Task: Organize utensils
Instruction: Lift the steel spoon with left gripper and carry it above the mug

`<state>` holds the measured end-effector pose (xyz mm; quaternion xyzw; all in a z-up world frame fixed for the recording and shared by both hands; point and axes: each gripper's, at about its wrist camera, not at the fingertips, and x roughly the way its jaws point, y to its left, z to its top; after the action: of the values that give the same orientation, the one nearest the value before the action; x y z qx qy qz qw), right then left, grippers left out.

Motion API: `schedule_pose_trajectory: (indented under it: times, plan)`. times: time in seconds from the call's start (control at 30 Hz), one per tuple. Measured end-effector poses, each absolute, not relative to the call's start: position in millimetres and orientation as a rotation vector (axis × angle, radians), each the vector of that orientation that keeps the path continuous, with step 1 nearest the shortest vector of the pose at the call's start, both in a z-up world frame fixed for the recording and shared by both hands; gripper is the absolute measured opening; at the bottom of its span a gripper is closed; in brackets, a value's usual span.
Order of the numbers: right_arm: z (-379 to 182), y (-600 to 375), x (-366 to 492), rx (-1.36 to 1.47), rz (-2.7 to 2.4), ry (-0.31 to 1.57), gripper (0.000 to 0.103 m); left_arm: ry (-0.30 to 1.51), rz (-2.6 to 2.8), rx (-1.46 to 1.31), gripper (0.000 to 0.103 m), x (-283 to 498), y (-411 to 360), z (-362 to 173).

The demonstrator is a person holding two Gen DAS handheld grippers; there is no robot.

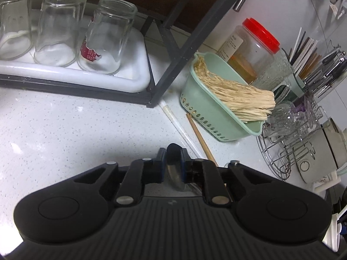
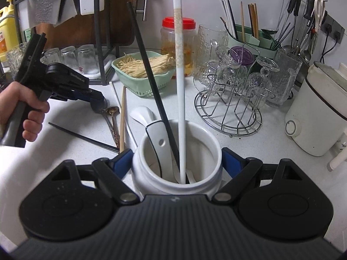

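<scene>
Left wrist view: the left gripper (image 1: 173,162) has its blue pads drawn close on a metal spoon (image 1: 173,171), the dark rounded end poking out just past the fingertips and the shiny part running back between them toward the camera. The right wrist view shows the same gripper (image 2: 98,99) low over the counter at the left, nipping the bowl end of that spoon (image 2: 102,108), with a second, bronze-toned spoon (image 2: 112,117) lying just beside it.

The right gripper (image 2: 177,162) stands wide, its pads against either side of a white ceramic holder (image 2: 151,173), steadying it. Inside stand a white chopstick (image 2: 180,86), a black chopstick (image 2: 151,75) and a white-handled utensil (image 2: 157,136). On the counter near the spoons lie a wooden chopstick (image 2: 123,117), a black chopstick (image 2: 84,136) and a white ceramic spoon (image 2: 142,113).

Judging by this, the step is picking up the spoon to drop it in the holder. The grip is at the very end, so the long handle will likely swing; lift slowly, clear the neighbouring spoon, let the handle hang, then lower it into the open left side of the holder, away from the leaning chopsticks. Further right sit a green basket (image 2: 143,69) and a wire glass rack (image 2: 227,112).
</scene>
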<state>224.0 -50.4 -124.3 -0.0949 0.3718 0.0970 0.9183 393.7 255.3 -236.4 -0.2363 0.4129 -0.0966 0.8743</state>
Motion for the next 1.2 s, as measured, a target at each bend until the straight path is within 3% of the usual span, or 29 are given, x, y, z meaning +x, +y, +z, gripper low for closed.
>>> schedule_pose_trajectory:
  times: [0.53, 1.2]
  plan:
    - [-125, -50, 224, -0.19, 0.189, 0.765, 0.089, 0.819, -0.171, -0.452, 0.002, 380, 247, -201]
    - [-125, -53, 226, -0.186, 0.233, 0.754, 0.089, 0.697, -0.114, -0.289, 0.001, 346, 210, -116]
